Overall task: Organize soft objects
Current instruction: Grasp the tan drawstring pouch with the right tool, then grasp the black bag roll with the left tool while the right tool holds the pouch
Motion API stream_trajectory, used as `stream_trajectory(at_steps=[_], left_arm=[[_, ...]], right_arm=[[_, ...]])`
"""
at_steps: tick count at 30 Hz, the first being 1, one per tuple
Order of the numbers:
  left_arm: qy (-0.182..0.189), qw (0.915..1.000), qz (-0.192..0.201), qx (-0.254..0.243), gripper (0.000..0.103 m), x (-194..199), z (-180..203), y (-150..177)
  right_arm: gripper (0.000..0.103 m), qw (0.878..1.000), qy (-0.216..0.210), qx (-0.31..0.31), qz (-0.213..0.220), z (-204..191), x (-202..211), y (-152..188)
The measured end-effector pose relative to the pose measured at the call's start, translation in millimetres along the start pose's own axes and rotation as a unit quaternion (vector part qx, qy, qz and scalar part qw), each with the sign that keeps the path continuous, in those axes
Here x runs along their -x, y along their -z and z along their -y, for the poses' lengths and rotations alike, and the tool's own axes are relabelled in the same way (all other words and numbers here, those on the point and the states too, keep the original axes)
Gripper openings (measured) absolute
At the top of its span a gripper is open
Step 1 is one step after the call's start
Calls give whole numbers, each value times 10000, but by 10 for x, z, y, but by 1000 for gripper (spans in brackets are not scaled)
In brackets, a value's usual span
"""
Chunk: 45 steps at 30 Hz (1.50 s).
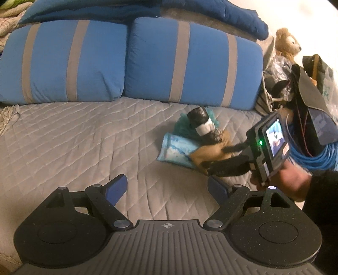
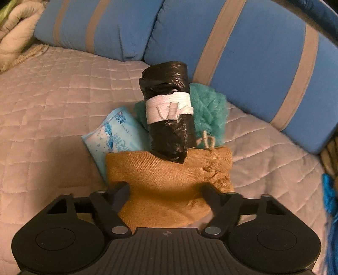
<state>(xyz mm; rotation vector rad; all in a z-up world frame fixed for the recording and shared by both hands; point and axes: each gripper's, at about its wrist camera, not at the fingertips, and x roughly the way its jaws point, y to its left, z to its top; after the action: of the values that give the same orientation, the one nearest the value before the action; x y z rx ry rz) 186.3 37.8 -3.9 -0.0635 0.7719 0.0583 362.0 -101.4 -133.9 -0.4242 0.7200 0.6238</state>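
Observation:
A small pile lies on the grey quilted bed (image 1: 74, 131). It is made up of a tan burlap pouch (image 2: 169, 175), a black plastic roll with a white band (image 2: 169, 118), a teal mesh puff (image 2: 211, 110) and a light-blue tissue pack (image 2: 114, 135). My right gripper (image 2: 165, 190) has the pouch's near end pinched between its fingers; the roll leans on the pouch's top. In the left wrist view the right gripper (image 1: 213, 157) comes at the pouch (image 1: 202, 156) from the right, held by a hand. My left gripper (image 1: 166, 184) stands open over bare quilt, nearer than the pile, with nothing between its fingers.
Two blue pillows with grey stripes (image 1: 63, 61) (image 1: 190, 63) lean along the bed's far side, with a dark blue blanket (image 1: 232, 17) behind them. A brown teddy bear (image 1: 287, 42), bags and a coil of blue cable (image 1: 306, 156) crowd the right edge.

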Motion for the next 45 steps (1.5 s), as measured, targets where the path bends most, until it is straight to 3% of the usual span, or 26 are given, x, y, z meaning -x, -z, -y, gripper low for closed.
stream_trajectory(at_steps=[2, 5, 10, 20, 26, 38, 42, 45], left_arm=[[19, 10000, 33, 78, 84, 8, -20, -30], [25, 9999, 16, 128, 84, 1, -14, -84], [163, 9994, 137, 279, 84, -2, 44, -207], [105, 9986, 233, -465, 84, -159, 356, -188], [102, 9984, 115, -542, 84, -204, 420, -142], [-202, 9929, -306, -1128, 84, -374, 557, 125], [-124, 9936, -595, -947, 85, -459, 510, 218], [60, 9955, -726, -604, 93, -494, 441, 239]], right_arm=[[34, 9995, -290, -78, -36, 1, 5, 2], [7, 9995, -295, 109, -22, -81, 64, 13], [5, 9998, -172, 45, -12, -55, 173, 44], [5, 9995, -54, -283, -151, 81, 805, 108], [5, 9985, 48, -537, -127, 68, 1285, 245], [5, 9970, -7, -741, -213, 0, 1646, 516], [5, 9961, 46, -850, -231, 18, 1690, 549], [6, 9961, 133, -853, -174, 33, 1771, 561]])
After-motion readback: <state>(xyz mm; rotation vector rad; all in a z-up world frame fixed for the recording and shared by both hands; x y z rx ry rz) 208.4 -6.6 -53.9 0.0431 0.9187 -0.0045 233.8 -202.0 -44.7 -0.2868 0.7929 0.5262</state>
